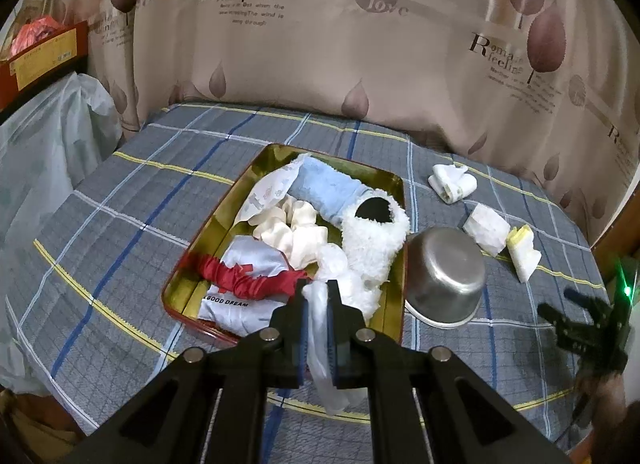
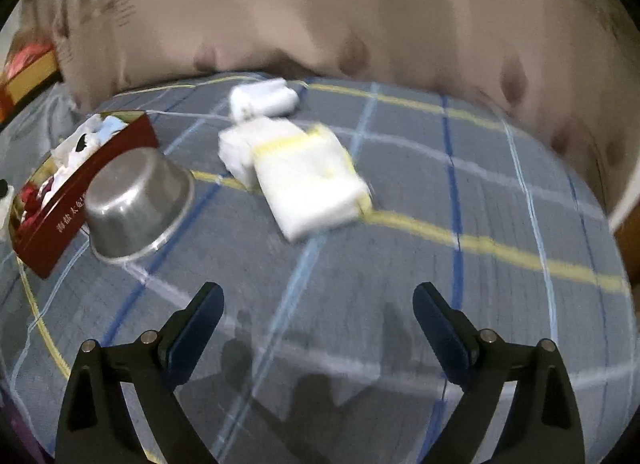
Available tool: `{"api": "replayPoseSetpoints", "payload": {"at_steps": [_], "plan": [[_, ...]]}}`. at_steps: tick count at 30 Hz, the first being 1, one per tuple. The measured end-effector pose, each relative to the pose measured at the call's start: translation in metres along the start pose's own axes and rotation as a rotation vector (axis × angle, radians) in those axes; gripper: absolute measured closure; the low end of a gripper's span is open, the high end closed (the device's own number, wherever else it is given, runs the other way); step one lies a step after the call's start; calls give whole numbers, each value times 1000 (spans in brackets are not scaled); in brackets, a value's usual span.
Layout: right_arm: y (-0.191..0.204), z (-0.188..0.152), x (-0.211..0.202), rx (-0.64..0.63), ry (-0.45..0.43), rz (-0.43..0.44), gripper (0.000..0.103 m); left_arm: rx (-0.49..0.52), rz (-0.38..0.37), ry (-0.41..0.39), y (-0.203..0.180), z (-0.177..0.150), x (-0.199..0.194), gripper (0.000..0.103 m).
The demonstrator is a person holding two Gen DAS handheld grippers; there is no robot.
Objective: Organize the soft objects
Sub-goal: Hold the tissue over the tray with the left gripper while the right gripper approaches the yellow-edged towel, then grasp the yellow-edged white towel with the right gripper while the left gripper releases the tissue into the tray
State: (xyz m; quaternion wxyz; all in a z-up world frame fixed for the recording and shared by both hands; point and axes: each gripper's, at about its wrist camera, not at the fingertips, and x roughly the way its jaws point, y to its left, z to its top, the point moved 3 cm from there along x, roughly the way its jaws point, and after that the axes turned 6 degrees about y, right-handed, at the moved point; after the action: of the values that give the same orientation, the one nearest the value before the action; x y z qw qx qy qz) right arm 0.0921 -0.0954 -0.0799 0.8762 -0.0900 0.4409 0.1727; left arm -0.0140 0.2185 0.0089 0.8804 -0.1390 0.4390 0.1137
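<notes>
The left tool (image 1: 318, 292) is pinched tight on a thin, see-through plastic bag (image 1: 320, 328) that hangs down between its two sides. It holds the bag right over the near edge of the tin tray (image 1: 224, 199). The tray sits on the bed (image 1: 120, 199) and is already full of soft things — a fluffy blue and white sock (image 1: 360, 219), a creamy white scrunchie (image 1: 296, 232), a red scrunchie (image 1: 244, 280) and a white cloth with words on it (image 1: 248, 260).

The right tool (image 2: 318, 304) is wide open and has nothing in it. It hangs above the checked bed cover, and its picture is blurry. In front of it, a little way off, lies a white folded pad with yellow edges (image 2: 312, 187). Another white pad (image 2: 236, 147) touches it, and a small rolled white one (image 2: 264, 99) lies just behind. A shiny metal bowl (image 2: 136, 203) sits upside down next to the tray.

The step now looks like two jobs: drop the bag in the tray and fetch the next pad. To do it well, the left tool should move a bit further over the tray before it lets go, so the light bag does not slide off the edge. The right tool should come straight down over the yellow-edged pad, with one side on each long edge, and squeeze gently — and stay clear of the bowl on the way to the tray.
</notes>
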Motion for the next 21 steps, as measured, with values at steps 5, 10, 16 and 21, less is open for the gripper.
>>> {"api": "replayPoseSetpoints", "payload": {"at_steps": [5,10,16,21], "plan": [[11,34,14,-112,1,-10,8,-9,-2,2,2,1,0,96],[14,55,38,-176,34,-38,8,-19,-7,8,5,3,1,95],[13,68,64,-222,91,-55,35,-25,0,15,8,3,4,95],[10,68,67,-182,100,-6,44,-26,11,22,10,2,8,95]]}}
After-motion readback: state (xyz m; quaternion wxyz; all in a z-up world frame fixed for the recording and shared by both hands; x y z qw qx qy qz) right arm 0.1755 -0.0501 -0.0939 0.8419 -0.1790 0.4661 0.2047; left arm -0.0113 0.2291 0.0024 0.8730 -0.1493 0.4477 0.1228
